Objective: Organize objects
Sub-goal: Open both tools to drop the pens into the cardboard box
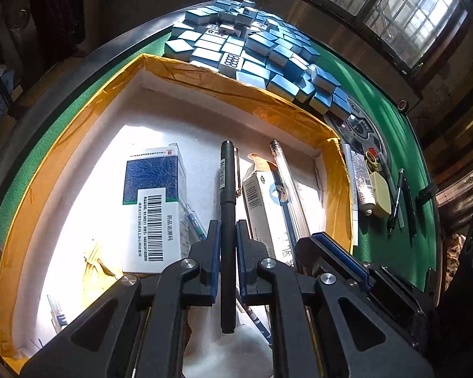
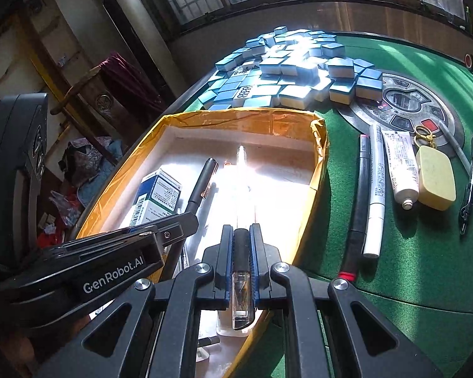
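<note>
Mahjong tiles (image 1: pixel 252 47) are being left heaped behind the yellow-taped box (image 1: pixel 78 145). Above that box, a black pen (image 1: pixel 227 214) is being clamped by the left gripper (image 1: pixel 227 245), while a clear pen (image 2: pixel 242 252) is being pinched by the right gripper (image 2: pixel 241 252).

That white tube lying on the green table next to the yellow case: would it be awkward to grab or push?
The white tube looks soft-walled, so it would probably dent under a squeeze. It seems light for its size. Being round with a flat crimped end, it might roll a little, though the yellow case beside it would likely stop it.

Two cartons (image 1: pixel 154 208) in box (image 1: pixel 205 78); one tube (image 2: pixel 400 170).
</note>
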A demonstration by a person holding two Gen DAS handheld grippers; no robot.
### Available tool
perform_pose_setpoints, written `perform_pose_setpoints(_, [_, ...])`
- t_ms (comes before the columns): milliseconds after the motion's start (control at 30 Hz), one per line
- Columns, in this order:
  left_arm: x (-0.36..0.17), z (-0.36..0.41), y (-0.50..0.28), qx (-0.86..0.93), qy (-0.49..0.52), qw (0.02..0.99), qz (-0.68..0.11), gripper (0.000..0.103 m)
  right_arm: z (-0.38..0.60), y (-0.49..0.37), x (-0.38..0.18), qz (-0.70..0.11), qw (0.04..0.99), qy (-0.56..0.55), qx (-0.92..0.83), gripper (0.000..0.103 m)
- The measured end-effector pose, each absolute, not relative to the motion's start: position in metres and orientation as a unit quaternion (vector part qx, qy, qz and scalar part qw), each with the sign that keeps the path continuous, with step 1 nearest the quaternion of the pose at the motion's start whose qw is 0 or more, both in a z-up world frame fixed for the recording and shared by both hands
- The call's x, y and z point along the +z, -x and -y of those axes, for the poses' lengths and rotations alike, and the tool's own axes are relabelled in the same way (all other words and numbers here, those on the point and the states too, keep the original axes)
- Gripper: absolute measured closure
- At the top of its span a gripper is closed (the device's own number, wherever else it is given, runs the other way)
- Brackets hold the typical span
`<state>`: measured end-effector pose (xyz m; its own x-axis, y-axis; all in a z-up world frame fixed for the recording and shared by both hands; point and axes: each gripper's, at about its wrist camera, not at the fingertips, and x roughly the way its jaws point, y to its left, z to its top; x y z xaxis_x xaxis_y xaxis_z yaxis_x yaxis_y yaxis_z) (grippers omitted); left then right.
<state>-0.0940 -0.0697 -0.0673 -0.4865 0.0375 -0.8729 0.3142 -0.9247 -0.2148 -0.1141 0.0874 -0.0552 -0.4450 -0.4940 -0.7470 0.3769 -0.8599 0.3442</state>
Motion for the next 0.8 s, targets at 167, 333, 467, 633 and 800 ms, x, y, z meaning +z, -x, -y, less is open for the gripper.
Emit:
perform_pose_setpoints(167, [-0.070, 0.071, 0.095, -0.842, -0.502, 0.086, -0.178, 0.096, -0.088, 0.115, -0.055, 0.069, 0.257, -0.460, -0.847, 0.094])
perform_pose_setpoints(333, [-0.070, 0.074, 0.093, -0.840, -0.499, 0.086, -0.194, 0.092, -0.092, 0.116, -0.056, 0.087, 0.265, -0.460, -0.843, 0.094])
perform_pose_setpoints(467, [-0.064, 0.076, 0.085, -0.844, -0.486, 0.090, -0.209, 0.070, -0.102, 0.114, -0.051, 0.118, 0.285, -0.455, -0.835, 0.085])
perform_pose_setpoints(633, [-0.046, 0.070, 0.070, -0.858, -0.457, 0.092, -0.216, 0.062, -0.118, 0.104, -0.037, 0.129, 0.297, -0.429, -0.843, 0.064])
perform_pose_setpoints(800, [-0.029, 0.045, 0.064, -0.875, -0.436, 0.072, -0.196, 0.056, -0.143, 0.092, -0.025, 0.129, 0.298, -0.418, -0.849, 0.062])
